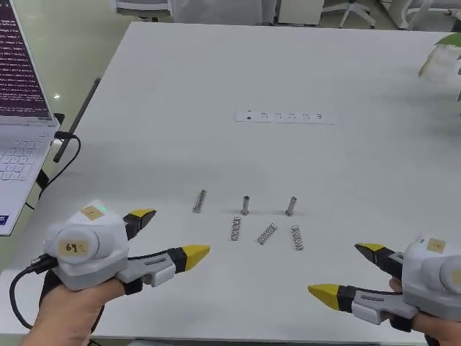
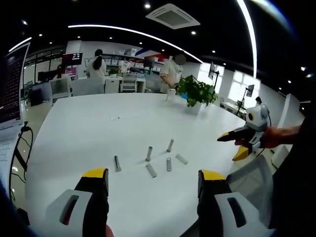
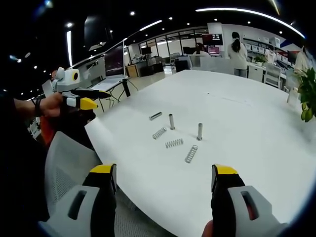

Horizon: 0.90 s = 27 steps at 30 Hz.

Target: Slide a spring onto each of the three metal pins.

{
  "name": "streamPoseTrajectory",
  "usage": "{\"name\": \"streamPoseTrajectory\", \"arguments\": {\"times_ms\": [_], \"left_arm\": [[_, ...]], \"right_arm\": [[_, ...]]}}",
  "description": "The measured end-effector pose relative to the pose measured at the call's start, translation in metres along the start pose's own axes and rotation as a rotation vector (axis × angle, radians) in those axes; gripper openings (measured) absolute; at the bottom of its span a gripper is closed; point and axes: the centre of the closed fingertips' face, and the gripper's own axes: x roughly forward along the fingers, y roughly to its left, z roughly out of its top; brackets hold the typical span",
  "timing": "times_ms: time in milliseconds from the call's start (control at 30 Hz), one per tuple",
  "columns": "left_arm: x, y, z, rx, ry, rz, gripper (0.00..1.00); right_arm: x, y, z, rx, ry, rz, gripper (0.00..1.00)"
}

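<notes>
Three metal pins stand in a row on the white table (image 1: 216, 86). The middle pin (image 1: 245, 205) and the right pin (image 1: 291, 206) are upright, while the left pin (image 1: 199, 201) leans or lies on its side. Just in front of them lie three loose springs (image 1: 235, 228), (image 1: 266, 233), (image 1: 297, 237). My left gripper (image 1: 169, 234) hovers open at the near left, a hand's width from the springs. My right gripper (image 1: 348, 270) is open at the near right. Both hold nothing. The left gripper view has the pins (image 2: 148, 153) and springs (image 2: 168, 164) beyond its jaws, and the right gripper view has the springs (image 3: 174, 143) likewise.
An open laptop (image 1: 18, 108) sits at the left edge with a black cable (image 1: 61, 166) trailing off it. A white power strip (image 1: 284, 116) lies farther back on the table. A potted plant (image 1: 443, 54) stands at the far right. The table's near edge runs just under both grippers.
</notes>
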Motion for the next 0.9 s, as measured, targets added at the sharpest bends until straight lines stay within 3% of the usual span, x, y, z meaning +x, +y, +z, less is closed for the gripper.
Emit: {"name": "streamPoseTrajectory", "arguments": {"times_ms": [600,900], "left_arm": [[0.016,0.007,0.006,0.008,0.005,-0.004,0.67],[0.024,0.023,0.003,-0.006,0.010,0.017,0.67]], "right_arm": [[-0.002,-0.002,0.003,0.004,-0.004,-0.004,0.78],[-0.002,-0.004,0.002,0.011,-0.004,-0.004,0.78]]}}
